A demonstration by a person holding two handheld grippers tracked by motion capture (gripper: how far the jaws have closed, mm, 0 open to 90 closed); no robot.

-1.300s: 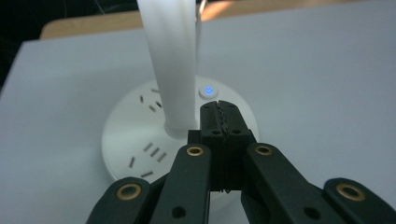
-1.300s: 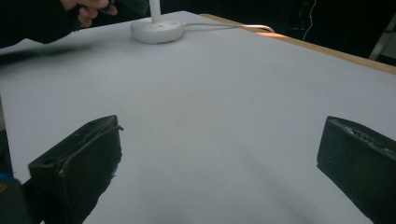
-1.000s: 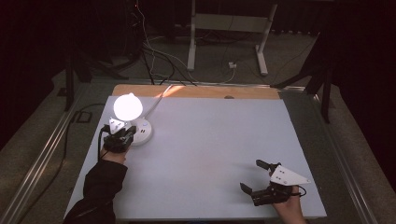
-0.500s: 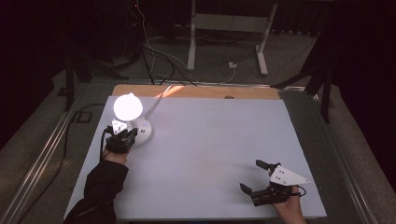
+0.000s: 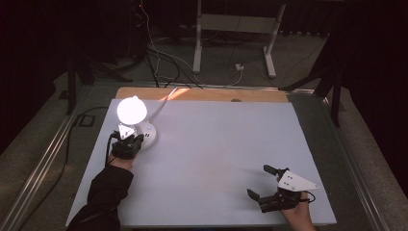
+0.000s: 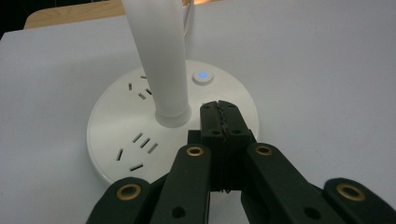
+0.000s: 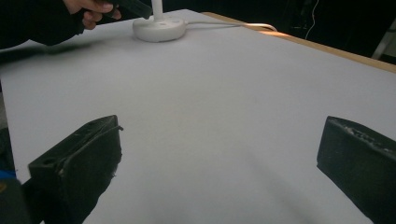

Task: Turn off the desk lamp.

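With its jaws pressed together on nothing, the left gripper (image 6: 219, 122) hangs over the lamp base (image 6: 116, 121) just short of the button (image 6: 202, 76), so a slanted push may skid off it, while the right gripper (image 5: 270, 185) rests wide open far away.

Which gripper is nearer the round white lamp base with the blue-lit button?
Left. The left gripper, jaws shut, hangs over the round white lamp base, just short of its blue-lit button. The right gripper, jaws open, rests far across the white table near its front right corner.
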